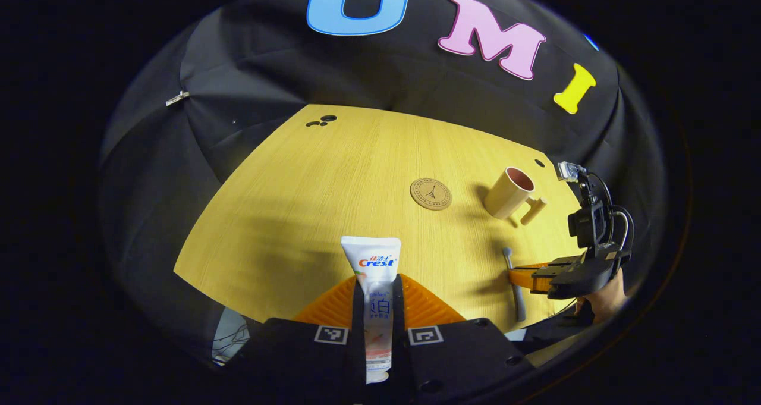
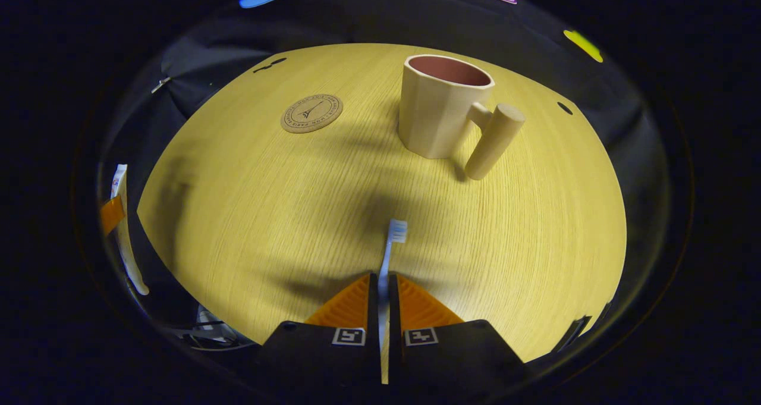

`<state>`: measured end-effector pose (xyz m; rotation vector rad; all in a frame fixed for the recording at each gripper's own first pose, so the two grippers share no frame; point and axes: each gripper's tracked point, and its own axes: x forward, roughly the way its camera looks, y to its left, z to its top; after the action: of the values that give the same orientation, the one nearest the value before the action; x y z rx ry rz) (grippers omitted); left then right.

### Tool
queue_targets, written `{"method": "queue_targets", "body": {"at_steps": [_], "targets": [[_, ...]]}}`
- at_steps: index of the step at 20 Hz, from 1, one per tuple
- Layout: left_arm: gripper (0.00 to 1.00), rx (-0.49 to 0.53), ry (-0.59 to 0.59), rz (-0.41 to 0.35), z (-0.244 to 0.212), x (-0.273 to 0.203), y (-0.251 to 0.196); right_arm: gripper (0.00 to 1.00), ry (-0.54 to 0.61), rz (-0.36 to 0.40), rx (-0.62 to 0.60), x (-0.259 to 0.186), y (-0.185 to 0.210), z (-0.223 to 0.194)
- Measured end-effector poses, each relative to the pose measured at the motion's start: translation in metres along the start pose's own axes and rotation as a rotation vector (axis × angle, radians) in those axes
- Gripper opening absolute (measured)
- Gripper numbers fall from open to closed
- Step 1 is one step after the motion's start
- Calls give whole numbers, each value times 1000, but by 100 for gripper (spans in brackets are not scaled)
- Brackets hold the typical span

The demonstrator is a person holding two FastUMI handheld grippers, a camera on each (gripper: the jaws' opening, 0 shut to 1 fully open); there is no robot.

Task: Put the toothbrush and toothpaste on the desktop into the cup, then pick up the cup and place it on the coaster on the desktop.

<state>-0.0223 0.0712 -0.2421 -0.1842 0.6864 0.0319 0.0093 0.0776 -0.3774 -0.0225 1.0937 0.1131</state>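
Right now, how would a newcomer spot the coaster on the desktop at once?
Start at the yellow wooden desktop and find the upright beige cup with its peg handle. The coaster lies flat to the cup's left in the right gripper view, apart from it: a thin brown disc with a stamped tower emblem.

Matt wood-grain desktop (image 2: 250,214), cork-like coaster (image 2: 311,113), glossy plastic toothpaste (image 1: 374,274), matt smooth cup (image 2: 437,107).
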Motion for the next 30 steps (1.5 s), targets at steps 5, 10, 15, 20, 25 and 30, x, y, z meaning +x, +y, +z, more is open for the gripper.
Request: {"method": "queue_targets", "body": {"at_steps": [5, 10, 15, 20, 25, 30], "targets": [[23, -15, -9, -6, 0, -2, -3, 5, 4, 38, -4, -1, -1, 1], [19, -11, -9, -6, -1, -4, -5, 5, -49, 98, 33, -15, 2, -3], [22, -8, -7, -10, 0, -3, -12, 5, -140, 178, 93, -38, 3, 10], [21, 14, -39, -34, 18, 0, -33, 5, -280, 237, 155, -73, -11, 40], [25, 62, -93, -90, 46, -1, -67, 5, -415, 280, 169, -118, -24, 74], [21, 69, -203, -195, 90, -5, -114, 5, -493, 300, 183, -153, -39, 92]]}}
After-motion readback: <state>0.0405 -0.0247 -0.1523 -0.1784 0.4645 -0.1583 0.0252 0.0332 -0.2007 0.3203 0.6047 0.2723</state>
